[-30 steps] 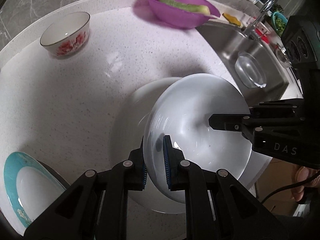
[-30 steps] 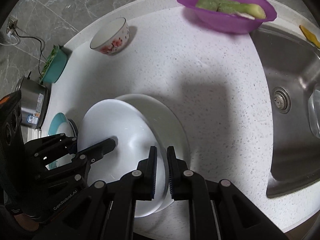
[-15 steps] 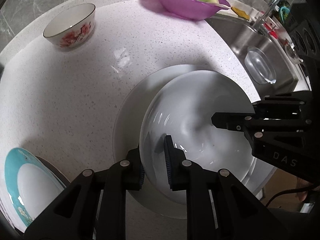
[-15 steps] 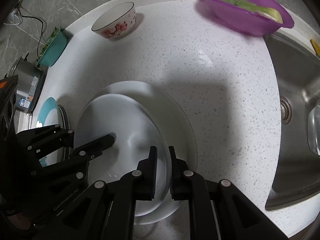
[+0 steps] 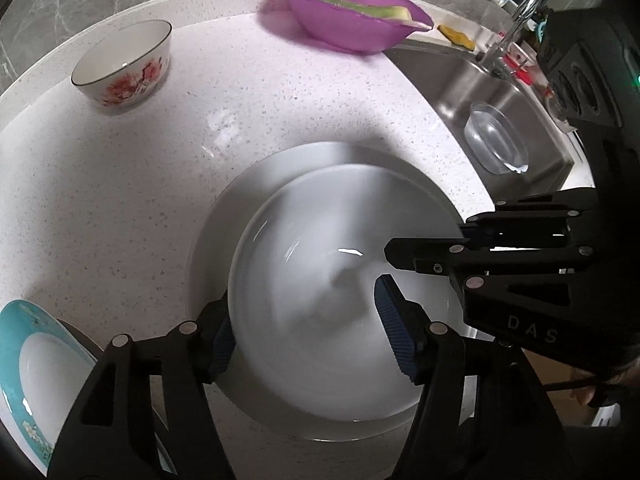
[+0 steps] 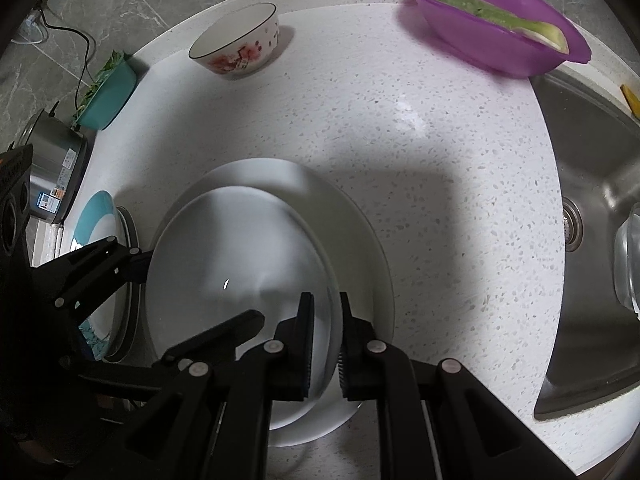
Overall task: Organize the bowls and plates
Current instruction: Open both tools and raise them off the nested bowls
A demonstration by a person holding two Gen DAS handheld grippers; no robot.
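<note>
A white deep plate sits over a larger white plate on the speckled counter. Its surface is blurred. My left gripper straddles its near rim and its jaws are opening. The blue pads stand off the rim. From the other side my right gripper is shut on the plate's rim, and it also shows in the left wrist view. A floral bowl stands at the back. A teal-rimmed plate leans at the left.
A purple bowl with green vegetable pieces sits at the back by the steel sink, which holds a glass bowl. A teal basin of greens and a steel pot stand at the far left.
My left jaws have gone from shut on the plate's near rim to wide apart. The white plate has sunk lower over the larger plate. The right gripper keeps its grip.
</note>
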